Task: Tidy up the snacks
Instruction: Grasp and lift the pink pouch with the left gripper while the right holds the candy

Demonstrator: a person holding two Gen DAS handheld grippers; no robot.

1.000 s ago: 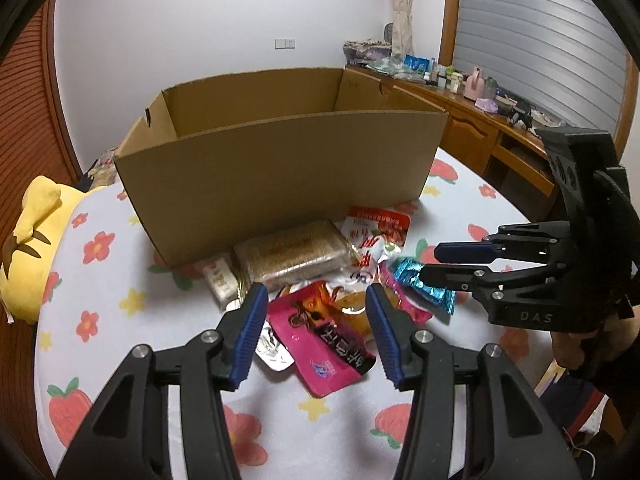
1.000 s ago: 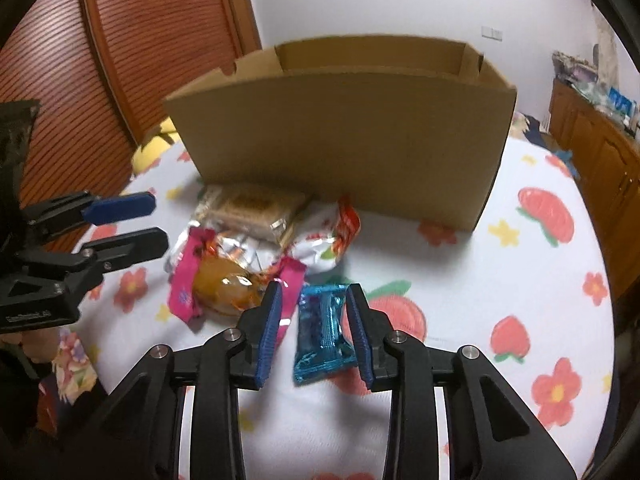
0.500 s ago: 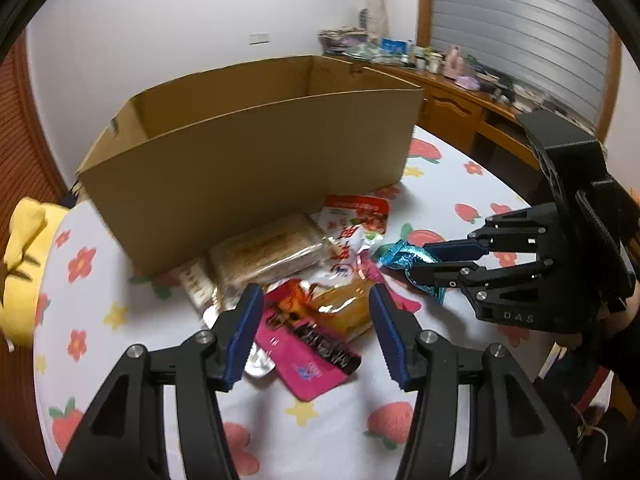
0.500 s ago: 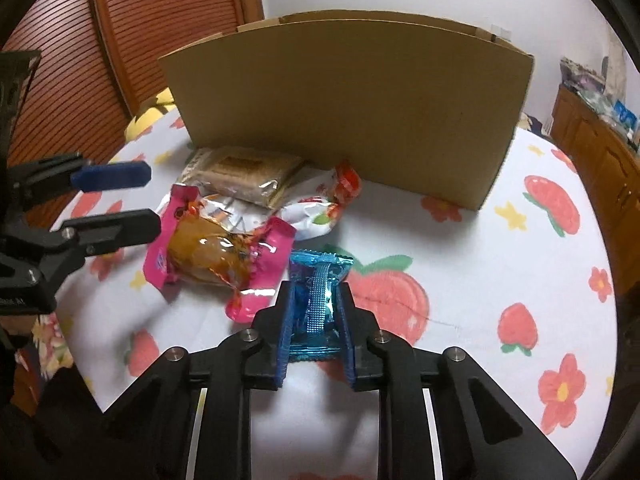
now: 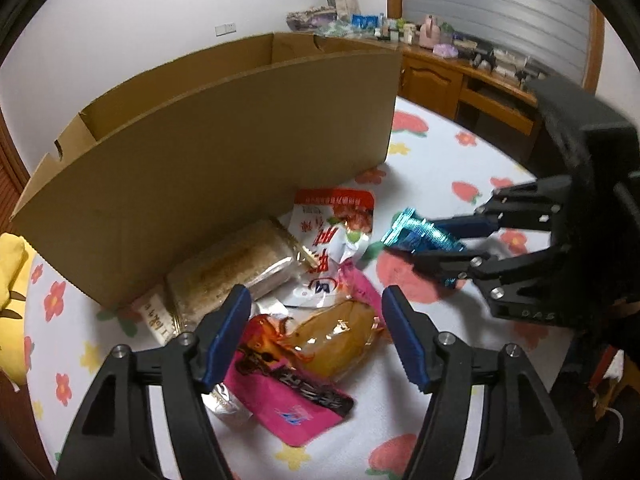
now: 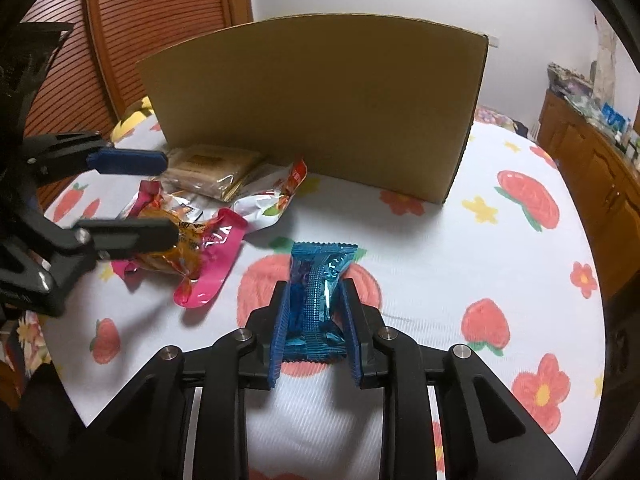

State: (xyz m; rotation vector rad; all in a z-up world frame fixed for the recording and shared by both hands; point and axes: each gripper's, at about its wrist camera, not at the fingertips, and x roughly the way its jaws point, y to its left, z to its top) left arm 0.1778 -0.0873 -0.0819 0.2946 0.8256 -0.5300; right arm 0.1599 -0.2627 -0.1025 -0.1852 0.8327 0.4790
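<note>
An open cardboard box (image 5: 208,152) stands on the flowered tablecloth; it also shows in the right wrist view (image 6: 320,100). My right gripper (image 6: 316,320) is shut on a shiny blue snack packet (image 6: 316,284), held just above the cloth; the packet also shows in the left wrist view (image 5: 424,236). My left gripper (image 5: 316,320) is open, its fingers on either side of a pink-edged packet with an orange-brown snack (image 5: 312,344). Beside it lie a clear cracker pack (image 5: 232,268) and a red-and-white pouch (image 5: 332,232).
A silver foil packet (image 5: 228,404) peeks out under the pink one. A yellow plush toy (image 5: 12,268) sits at the left table edge. A wooden sideboard (image 5: 460,76) with clutter stands behind on the right. A slatted wooden door (image 6: 160,32) is behind the box.
My right gripper closed on the blue packet and lifted it slightly. My left gripper moved closer in over the pink packet, still open.
</note>
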